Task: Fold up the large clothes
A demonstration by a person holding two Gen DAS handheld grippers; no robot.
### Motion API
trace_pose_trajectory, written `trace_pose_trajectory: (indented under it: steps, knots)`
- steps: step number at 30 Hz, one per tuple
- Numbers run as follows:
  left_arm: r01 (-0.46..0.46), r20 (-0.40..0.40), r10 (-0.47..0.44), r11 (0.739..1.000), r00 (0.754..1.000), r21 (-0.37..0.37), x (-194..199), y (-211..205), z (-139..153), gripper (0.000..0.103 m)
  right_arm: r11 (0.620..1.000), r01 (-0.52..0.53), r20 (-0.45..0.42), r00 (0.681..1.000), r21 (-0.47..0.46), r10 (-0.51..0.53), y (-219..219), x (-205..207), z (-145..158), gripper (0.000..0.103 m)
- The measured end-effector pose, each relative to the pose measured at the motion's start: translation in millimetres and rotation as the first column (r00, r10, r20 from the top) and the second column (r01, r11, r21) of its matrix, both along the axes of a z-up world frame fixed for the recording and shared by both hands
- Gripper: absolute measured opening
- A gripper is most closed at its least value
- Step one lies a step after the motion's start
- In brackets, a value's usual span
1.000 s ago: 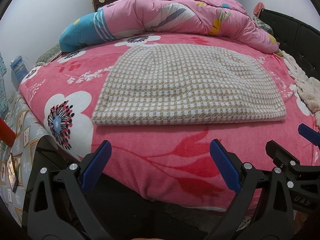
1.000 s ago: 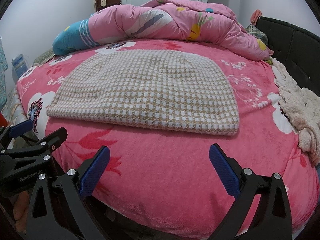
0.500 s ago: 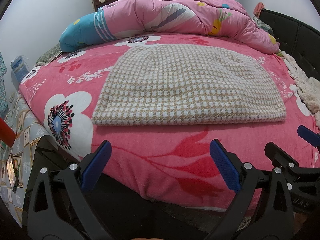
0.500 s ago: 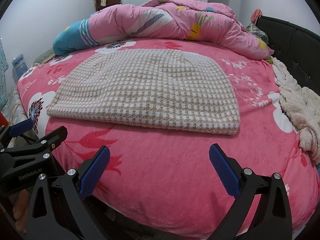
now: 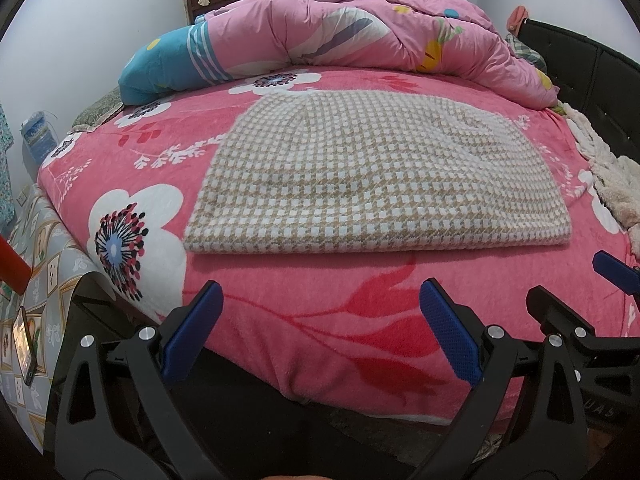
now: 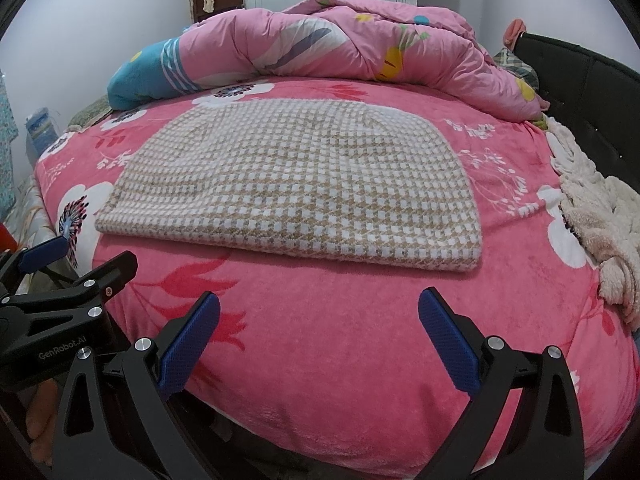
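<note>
Both hand-held grippers hover at the near edge of the bed, level and pointing across it, and neither touches anything. From its own camera, the left gripper [image 5: 320,330] shows 2 black arms with blue textured pads [image 5: 448,336] spread wide apart, nothing between them. The right gripper [image 6: 318,340] stands the same way, pads far apart and bare. In the right wrist view the left gripper's black body sits just beside it, printed with white lettering that reads "GenRobot.AI"; in the left wrist view the right gripper's body shows partial letters, "UAS" as far as can be read.

Beneath and beyond the pads stretches the pink fleece bedspread with white flowers and red leaves [image 5: 304,304]. On its middle lies the folded beige-and-white houndstooth knit garment [image 5: 372,176], flat, its thick folded edge facing the grippers, well apart from them. A cream fluffy blanket [image 6: 600,216] is heaped at the right edge beside the black padded headboard [image 6: 592,92]. Farthest back, a rumpled pink printed quilt [image 5: 360,32] runs across the bed.
</note>
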State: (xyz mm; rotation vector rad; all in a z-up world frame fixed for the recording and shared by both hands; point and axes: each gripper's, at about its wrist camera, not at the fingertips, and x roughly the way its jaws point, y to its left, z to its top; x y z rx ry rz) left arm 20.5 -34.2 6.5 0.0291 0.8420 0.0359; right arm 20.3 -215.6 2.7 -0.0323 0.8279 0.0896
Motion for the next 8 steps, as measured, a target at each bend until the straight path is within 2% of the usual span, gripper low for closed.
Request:
trace_pose_trajectory:
  steps: [8]
  knots:
    - [-0.002, 0.0, 0.002, 1.0, 1.0, 0.0, 0.3, -1.5, 0.7, 0.095, 1.0, 0.001, -0.001, 1.0, 0.0, -0.001, 0.1, 0.1, 0.2, 0.097]
